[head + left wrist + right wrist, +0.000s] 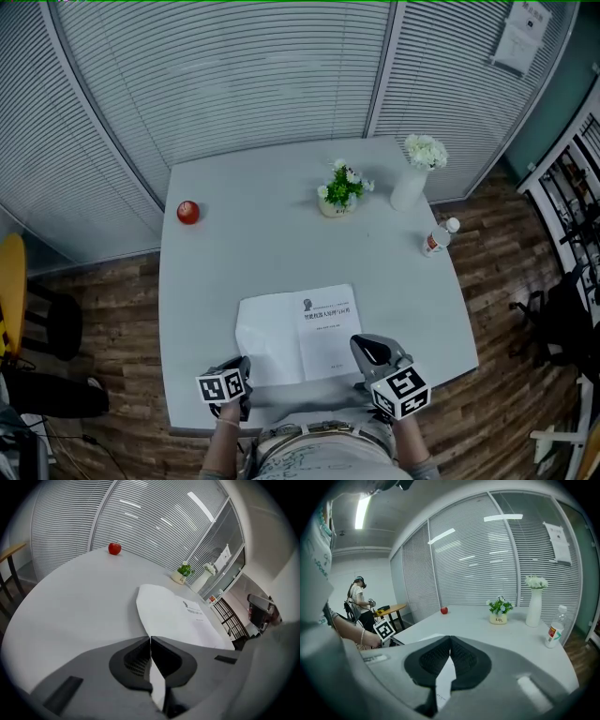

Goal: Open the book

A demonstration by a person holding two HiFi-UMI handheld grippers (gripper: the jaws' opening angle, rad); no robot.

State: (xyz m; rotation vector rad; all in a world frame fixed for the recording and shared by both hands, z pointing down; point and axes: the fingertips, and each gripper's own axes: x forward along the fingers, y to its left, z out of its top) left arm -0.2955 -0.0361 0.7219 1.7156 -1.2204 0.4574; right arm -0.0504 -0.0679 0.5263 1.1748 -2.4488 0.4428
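While the book (298,336) lies open at the near edge of the bench (244,244), the left hand-held gripper (245,362) pinches its left page. The right hand-held gripper (362,345), jaws together, sits at its right corner. Farther back stand an apple (187,212), potted flowers (339,192), a vase (412,183) and a bottle (436,237).

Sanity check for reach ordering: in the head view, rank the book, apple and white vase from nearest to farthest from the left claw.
1. book: at the left claw, near front edge of the table.
2. red apple: far left side.
3. white vase: far right corner.
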